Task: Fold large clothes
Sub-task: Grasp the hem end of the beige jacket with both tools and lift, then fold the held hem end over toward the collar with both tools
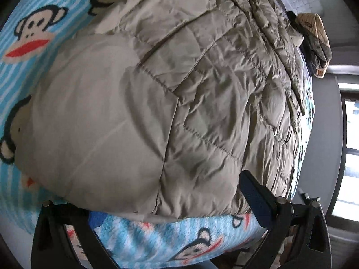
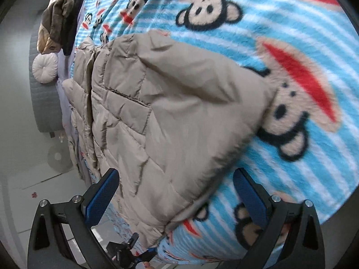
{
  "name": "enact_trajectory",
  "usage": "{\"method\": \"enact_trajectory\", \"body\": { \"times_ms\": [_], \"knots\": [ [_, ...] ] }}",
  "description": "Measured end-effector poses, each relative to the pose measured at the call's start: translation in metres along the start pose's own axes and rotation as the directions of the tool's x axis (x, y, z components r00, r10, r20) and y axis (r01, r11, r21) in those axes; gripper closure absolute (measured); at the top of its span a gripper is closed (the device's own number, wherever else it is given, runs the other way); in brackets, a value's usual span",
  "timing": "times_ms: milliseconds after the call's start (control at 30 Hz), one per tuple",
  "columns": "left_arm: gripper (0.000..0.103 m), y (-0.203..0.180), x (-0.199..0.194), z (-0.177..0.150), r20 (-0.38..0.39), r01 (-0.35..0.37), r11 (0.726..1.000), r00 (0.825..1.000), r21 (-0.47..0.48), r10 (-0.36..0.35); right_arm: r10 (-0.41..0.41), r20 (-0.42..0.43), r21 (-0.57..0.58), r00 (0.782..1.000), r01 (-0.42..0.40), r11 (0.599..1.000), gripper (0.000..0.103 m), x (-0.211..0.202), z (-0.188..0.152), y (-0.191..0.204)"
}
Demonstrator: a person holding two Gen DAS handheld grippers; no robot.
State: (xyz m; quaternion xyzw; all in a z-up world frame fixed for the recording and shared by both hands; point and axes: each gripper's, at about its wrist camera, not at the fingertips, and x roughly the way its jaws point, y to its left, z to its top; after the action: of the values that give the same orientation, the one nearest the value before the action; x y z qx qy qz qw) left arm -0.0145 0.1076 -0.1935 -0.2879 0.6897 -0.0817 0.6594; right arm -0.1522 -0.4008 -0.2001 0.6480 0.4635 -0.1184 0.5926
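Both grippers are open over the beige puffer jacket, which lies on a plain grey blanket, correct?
Not quite. The blanket is blue-striped with monkey faces, as the right wrist view shows. Otherwise yes: the left gripper and right gripper are open over the beige jacket.

The puffer jacket (image 1: pixel 179 94) is thin beige synthetic cloth with a faint sheen, quilted in stitched panels and finely crinkled on the right, smoother on the left. Under it the blanket (image 2: pixel 258 18) is fuzzy, matt fleece. Each gripper, left gripper (image 1: pixel 172 215) and right gripper (image 2: pixel 177 197), has matt black plastic arms, small shiny metal bolts and blue, finely textured pads (image 2: pixel 253 197). At the far end lies a pale ribbed cushion (image 2: pixel 44 67)
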Motion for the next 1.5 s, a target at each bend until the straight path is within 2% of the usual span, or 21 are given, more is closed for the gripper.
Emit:
{"method": "enact_trajectory", "body": {
  "times_ms": [33,67,100,133,167,200,233,300,500,667,767,900,1033,1133,1200,1300,1500],
  "knots": [
    [0.03,0.0,-0.001,0.0,0.001,-0.002,1.0,1.0,-0.002,0.002,0.002,-0.013,0.005,1.0,-0.002,1.0,0.025,0.002,0.001,0.0],
    [0.039,0.001,-0.002,0.0,0.002,-0.008,1.0,1.0,-0.004,0.008,0.001,-0.026,0.011,1.0,-0.001,1.0,0.04,0.004,0.002,-0.001],
    [0.06,0.003,-0.003,-0.001,0.005,-0.011,1.0,1.0,-0.006,0.011,0.005,-0.033,0.016,0.999,-0.004,1.0,0.054,0.004,0.002,-0.003],
    [0.079,0.004,-0.005,-0.001,0.009,-0.003,1.0,1.0,-0.004,0.003,0.005,-0.042,0.024,0.999,-0.004,1.0,0.062,0.005,0.002,-0.005],
    [0.083,0.004,-0.008,-0.001,0.015,0.01,1.0,1.0,-0.001,-0.01,-0.007,-0.045,0.034,0.999,0.008,0.999,0.081,0.004,0.003,-0.007],
    [0.085,0.004,-0.011,-0.001,0.021,0.018,1.0,1.0,0.0,-0.018,-0.006,-0.043,0.042,0.999,0.008,0.999,0.088,0.003,0.003,-0.009],
    [0.09,0.003,-0.018,0.0,0.034,0.033,0.999,0.999,0.003,-0.033,0.004,-0.046,0.045,0.999,-0.002,0.999,0.089,0.001,0.004,-0.01],
    [0.091,-0.001,-0.033,0.001,0.061,0.059,0.998,0.996,0.016,-0.06,0.017,-0.053,0.024,0.998,-0.016,1.0,0.092,-0.001,0.004,-0.006],
    [0.091,-0.032,-0.062,0.02,0.135,0.089,0.995,0.986,0.053,-0.095,-0.01,-0.1,-0.116,0.995,-0.002,0.993,0.093,-0.005,0.012,0.027],
    [0.091,-0.081,-0.098,0.051,0.246,0.093,0.988,0.962,0.123,-0.121,0.015,-0.117,-0.245,0.993,-0.043,0.969,0.094,-0.015,0.026,0.078],
    [0.091,-0.107,-0.116,0.071,0.303,0.088,0.984,0.944,0.154,-0.132,0.041,-0.12,-0.338,0.992,-0.079,0.938,0.094,-0.022,0.041,0.122],
    [0.091,-0.15,-0.138,0.113,0.393,0.075,0.976,0.907,0.204,-0.152,0.083,-0.125,-0.457,0.989,-0.132,0.88,0.094,-0.026,0.068,0.198],
    [0.091,-0.181,-0.144,0.164,0.43,0.041,0.973,0.892,0.228,-0.139,0.091,-0.124,-0.543,0.988,-0.145,0.827,0.094,-0.018,0.094,0.268],
    [0.091,-0.198,-0.134,0.213,0.428,0.002,0.973,0.898,0.233,-0.105,0.075,-0.106,-0.591,0.992,-0.123,0.797,0.094,0.003,0.115,0.32],
    [0.091,-0.205,-0.123,0.242,0.418,-0.034,0.971,0.906,0.235,-0.069,0.051,-0.086,-0.595,0.995,-0.093,0.799,0.094,0.022,0.131,0.342],
    [0.091,-0.214,-0.093,0.283,0.397,-0.123,0.961,0.918,0.247,0.015,0.027,-0.079,-0.559,0.996,-0.067,0.827,0.094,0.059,0.155,0.362],
    [0.091,-0.208,-0.029,0.325,0.347,-0.196,0.948,0.932,0.251,0.101,-0.061,-0.008,-0.56,0.998,0.046,0.827,0.094,0.128,0.188,0.372]
  ]
}}
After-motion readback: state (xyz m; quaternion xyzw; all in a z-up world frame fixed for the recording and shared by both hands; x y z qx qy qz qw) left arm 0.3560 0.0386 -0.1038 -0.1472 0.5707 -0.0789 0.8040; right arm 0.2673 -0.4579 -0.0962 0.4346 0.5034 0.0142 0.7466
